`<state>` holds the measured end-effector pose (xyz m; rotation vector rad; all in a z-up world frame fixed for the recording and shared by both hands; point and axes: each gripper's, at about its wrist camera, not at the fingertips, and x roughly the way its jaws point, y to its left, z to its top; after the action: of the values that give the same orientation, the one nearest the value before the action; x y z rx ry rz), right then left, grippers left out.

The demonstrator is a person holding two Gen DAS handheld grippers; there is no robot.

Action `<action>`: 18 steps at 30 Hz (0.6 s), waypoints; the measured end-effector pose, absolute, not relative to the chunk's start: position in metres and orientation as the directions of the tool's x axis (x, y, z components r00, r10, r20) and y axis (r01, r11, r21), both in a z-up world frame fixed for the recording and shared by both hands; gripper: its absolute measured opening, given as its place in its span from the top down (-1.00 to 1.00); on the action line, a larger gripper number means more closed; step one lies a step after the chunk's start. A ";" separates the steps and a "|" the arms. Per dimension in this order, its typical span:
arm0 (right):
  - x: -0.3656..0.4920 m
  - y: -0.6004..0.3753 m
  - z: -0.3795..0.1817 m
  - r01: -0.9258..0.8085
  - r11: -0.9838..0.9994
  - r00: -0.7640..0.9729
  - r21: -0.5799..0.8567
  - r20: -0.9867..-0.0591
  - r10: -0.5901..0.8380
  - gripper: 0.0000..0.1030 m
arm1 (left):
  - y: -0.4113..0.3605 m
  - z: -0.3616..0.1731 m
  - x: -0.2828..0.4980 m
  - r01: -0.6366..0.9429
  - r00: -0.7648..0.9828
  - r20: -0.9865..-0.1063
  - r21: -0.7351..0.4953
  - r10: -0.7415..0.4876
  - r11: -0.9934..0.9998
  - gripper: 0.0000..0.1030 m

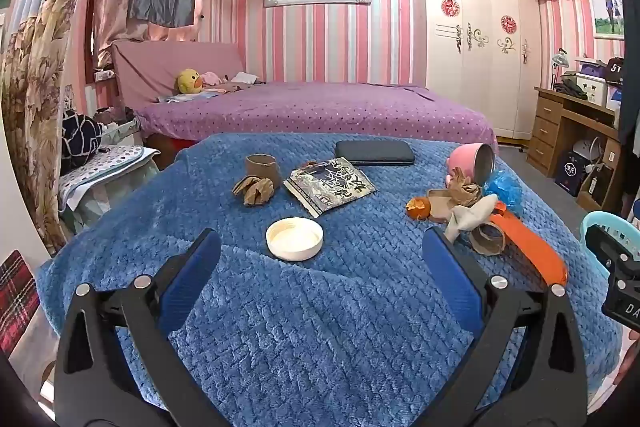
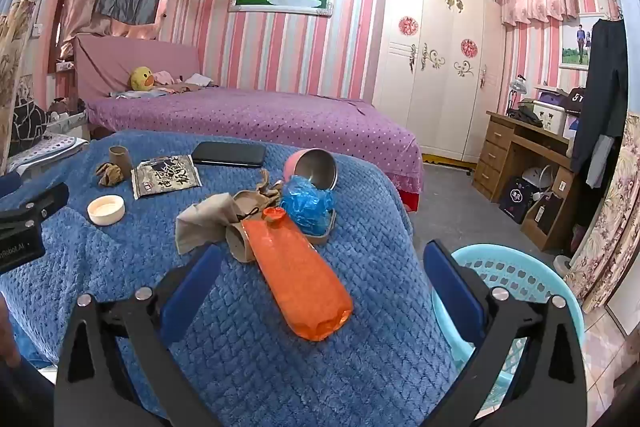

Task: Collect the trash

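Trash lies scattered on a blue blanket (image 1: 280,307). A white lid (image 1: 294,238) sits just beyond my left gripper (image 1: 322,247), which is open and holds nothing. Farther back lie a crumpled brown paper (image 1: 253,189), a cardboard tube (image 1: 263,167) and a black-and-white snack wrapper (image 1: 330,185). At the right, an orange wrapper (image 2: 298,277) lies between the spread fingers of my right gripper (image 2: 324,263), open and not touching it. Behind it sit a beige rag (image 2: 206,225), a crumpled blue plastic bag (image 2: 307,205) and an orange peel (image 1: 418,207).
A light-blue plastic basket (image 2: 516,267) stands on the floor right of the blanket. A tipped pink cup (image 2: 312,169) and a black phone (image 2: 229,154) lie at the back. Beyond are a purple bed (image 1: 320,107), a white wardrobe and a wooden desk (image 2: 524,163).
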<state>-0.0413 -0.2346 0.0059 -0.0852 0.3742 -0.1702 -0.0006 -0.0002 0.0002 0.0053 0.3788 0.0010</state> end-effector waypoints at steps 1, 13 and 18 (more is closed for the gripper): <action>-0.041 -0.235 0.006 0.149 0.982 0.917 -0.113 -0.357 -0.180 -0.92 | 0.000 0.000 -0.001 0.000 0.929 -0.369 0.007 0.003 1.000 -0.89; -0.043 -0.235 0.007 0.152 0.982 0.917 -0.113 -0.355 -0.182 -0.92 | 0.000 0.000 0.001 -0.002 0.928 -0.372 0.006 0.004 1.000 -0.89; -0.043 -0.237 0.006 0.152 0.981 0.917 -0.116 -0.355 -0.184 -0.92 | -0.003 -0.003 0.004 -0.004 0.928 -0.374 0.003 0.005 1.000 -0.89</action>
<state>-0.0427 -0.2366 0.0062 -0.0869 0.3730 -0.1734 0.0039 -0.0026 -0.0028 0.0026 0.3829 0.0048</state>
